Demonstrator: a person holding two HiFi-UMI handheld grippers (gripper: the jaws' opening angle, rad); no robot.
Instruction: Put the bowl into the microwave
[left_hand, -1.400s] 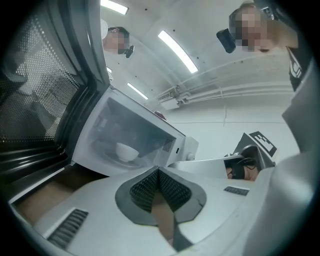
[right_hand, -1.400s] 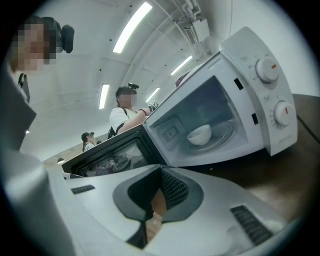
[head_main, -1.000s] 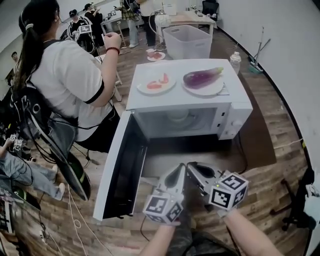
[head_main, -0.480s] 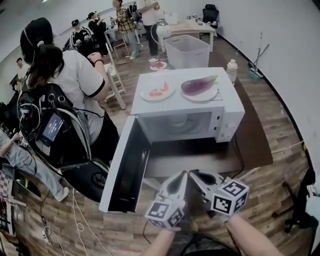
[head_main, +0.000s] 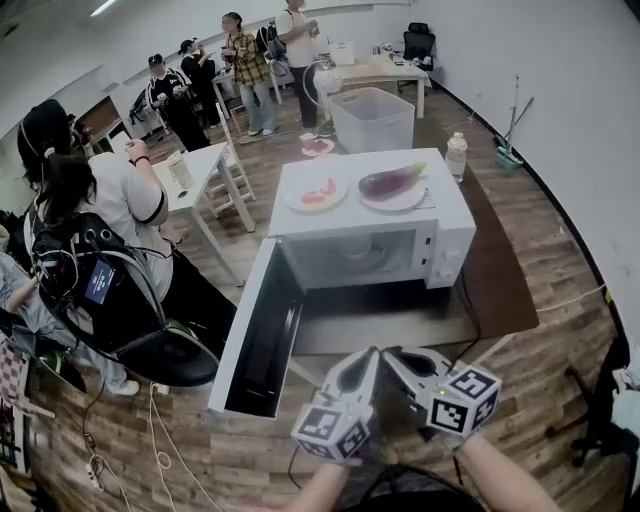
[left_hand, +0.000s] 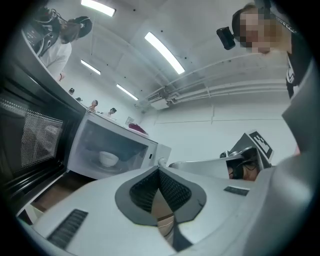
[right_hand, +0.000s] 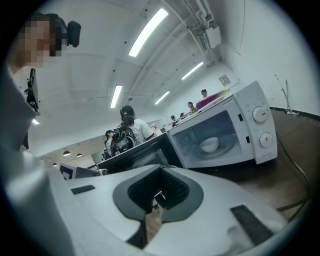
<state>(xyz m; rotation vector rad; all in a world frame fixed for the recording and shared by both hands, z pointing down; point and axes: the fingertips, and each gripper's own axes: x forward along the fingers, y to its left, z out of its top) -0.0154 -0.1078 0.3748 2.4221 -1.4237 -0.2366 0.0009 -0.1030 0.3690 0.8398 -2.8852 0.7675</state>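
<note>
A white bowl (left_hand: 108, 159) (right_hand: 209, 145) sits inside the white microwave (head_main: 450, 245), faintly visible in the cavity in the head view (head_main: 352, 245). The microwave door (head_main: 255, 335) hangs wide open to the left. Both grippers are side by side low in the head view, well in front of the microwave and apart from it. My left gripper (head_main: 365, 358) (left_hand: 159, 170) is shut with nothing in it. My right gripper (head_main: 395, 355) (right_hand: 161, 170) is shut and empty too. Both point level toward the oven.
On the microwave top lie a plate with an eggplant (head_main: 392, 182) and a plate with red pieces (head_main: 317, 192). A seated person with a backpack (head_main: 95, 250) is at the left beside a white table (head_main: 190, 180). A plastic bin (head_main: 372, 115) and a bottle (head_main: 456, 155) stand behind.
Both grippers have drawn back from the microwave together and stayed shut. The microwave now looks farther off, and the person at the left sits farther from it.
</note>
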